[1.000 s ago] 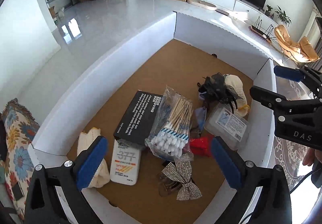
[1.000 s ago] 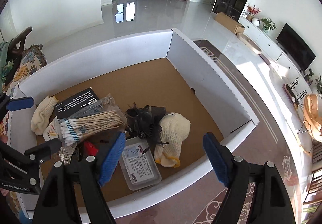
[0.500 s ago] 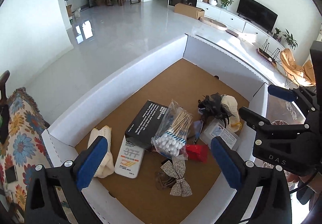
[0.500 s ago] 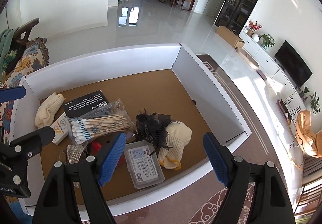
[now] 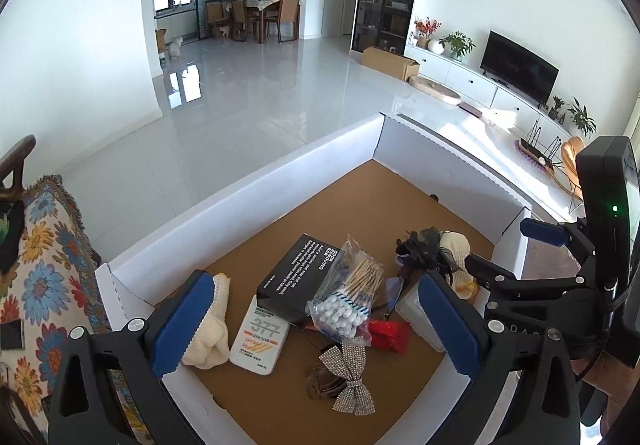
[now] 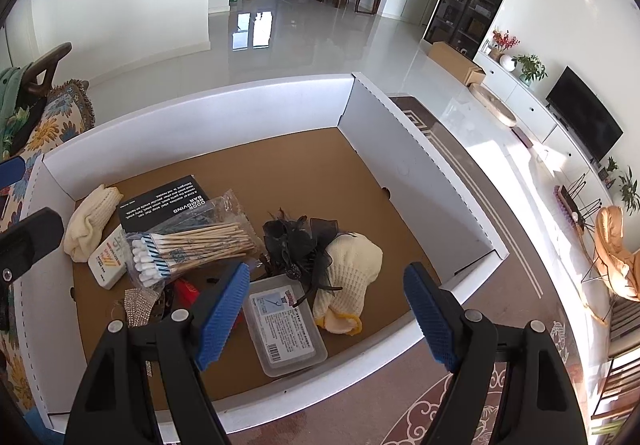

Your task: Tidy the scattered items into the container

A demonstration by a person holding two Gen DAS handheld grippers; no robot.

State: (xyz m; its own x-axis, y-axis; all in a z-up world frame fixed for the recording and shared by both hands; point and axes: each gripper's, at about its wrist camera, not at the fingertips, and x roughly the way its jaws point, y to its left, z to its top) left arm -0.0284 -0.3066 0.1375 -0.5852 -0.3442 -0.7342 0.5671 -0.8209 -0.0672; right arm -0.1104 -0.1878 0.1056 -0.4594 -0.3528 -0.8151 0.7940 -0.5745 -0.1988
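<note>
both my grippers hang above the near edge of the box [image 6: 256, 113], fingers spread wide and holding nothing: the left gripper [image 5: 316, 321] over the near left corner, the right gripper [image 6: 328, 313] over the near right part of the rim.

nearest the rim, just inside the box, lie a rhinestone bow [image 5: 352, 377], a clear plastic case [image 6: 284, 325] with a printed label, and a small red packet [image 5: 388, 333]. a white sunscreen tube [image 5: 260, 337] lies beside a cream sock [image 5: 208, 321] toward the left wall. behind those sit the bag of cotton swabs [image 6: 192, 241], resting partly on a black carton [image 6: 164, 201], then a black mesh hair clip [image 6: 300, 241] touching a second cream sock [image 6: 348, 269].

as far as i can judge, the tidying is essentially done: everything i can see of the loose things is inside the box, and nothing lies on the rug [image 6: 400, 413] or floor that either camera shows. whether more items lie out of frame i cannot tell.

the items crowd the near half of the brown floor; the far half, up to both far corners, is bare cardboard. the walls stand upright all round, so any entry has to come down from above the rim. a patterned sofa throw [image 5: 44, 265] sits just outside the left wall.
</note>
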